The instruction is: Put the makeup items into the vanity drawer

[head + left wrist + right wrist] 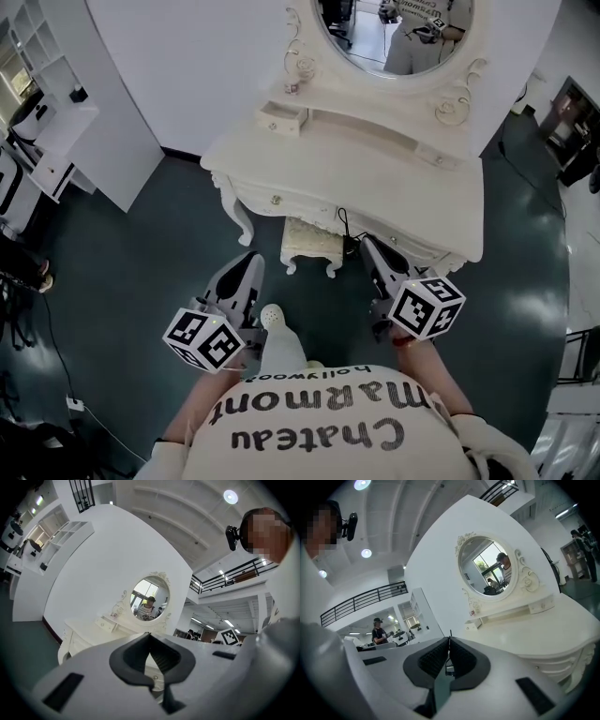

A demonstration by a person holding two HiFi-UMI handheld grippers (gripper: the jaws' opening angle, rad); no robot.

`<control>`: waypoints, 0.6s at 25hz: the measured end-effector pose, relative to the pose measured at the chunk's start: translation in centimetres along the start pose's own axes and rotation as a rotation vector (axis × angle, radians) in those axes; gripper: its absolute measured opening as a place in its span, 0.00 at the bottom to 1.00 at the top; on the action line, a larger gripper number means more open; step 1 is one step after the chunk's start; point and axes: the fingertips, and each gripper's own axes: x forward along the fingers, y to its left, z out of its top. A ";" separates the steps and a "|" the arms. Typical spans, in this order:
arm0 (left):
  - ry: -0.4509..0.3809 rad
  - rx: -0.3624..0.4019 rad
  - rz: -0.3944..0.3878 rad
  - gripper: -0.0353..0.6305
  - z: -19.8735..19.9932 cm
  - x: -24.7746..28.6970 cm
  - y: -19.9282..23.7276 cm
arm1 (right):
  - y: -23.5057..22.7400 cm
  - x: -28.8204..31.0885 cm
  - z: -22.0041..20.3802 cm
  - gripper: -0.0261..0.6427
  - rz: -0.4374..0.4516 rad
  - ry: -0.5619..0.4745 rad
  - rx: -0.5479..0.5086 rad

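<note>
Dark floor, with the white table (375, 173) just ahead of my tools. Left tool (249, 262) and right tool (369, 246) are both closed on nothing. One small item (292, 87) sits far ahead by the mirror (394, 42). The drawer (275, 199) looks closed, so I judge nothing is stowed yet.

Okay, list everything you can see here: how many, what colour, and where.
vanity table: one, cream, against the white wall ahead
oval mirror: one, cream frame, at the vanity's back
small drawers: two, cream, at the ends of the shelf under the mirror
small item: one, by the mirror's left base, too small to name
stool: one, cream, under the vanity
cable: one, black, beside the stool
shelf unit: one, white, far left
left gripper: grey, shut, empty
right gripper: grey, shut, empty
</note>
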 end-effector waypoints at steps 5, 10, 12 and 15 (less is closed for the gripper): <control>0.021 -0.009 -0.022 0.06 0.7 3.0 2.5 | -1.6 3.1 0.6 0.09 -0.034 -0.003 0.030; 0.028 -0.008 -0.044 0.06 2.9 6.6 5.4 | -3.0 7.2 2.0 0.09 -0.057 -0.006 0.056; 0.034 -0.009 -0.054 0.06 3.7 7.9 6.8 | -3.3 9.1 2.5 0.09 -0.062 -0.007 0.061; 0.039 -0.008 -0.067 0.06 5.2 9.5 8.7 | -3.4 11.8 3.4 0.09 -0.068 -0.006 0.066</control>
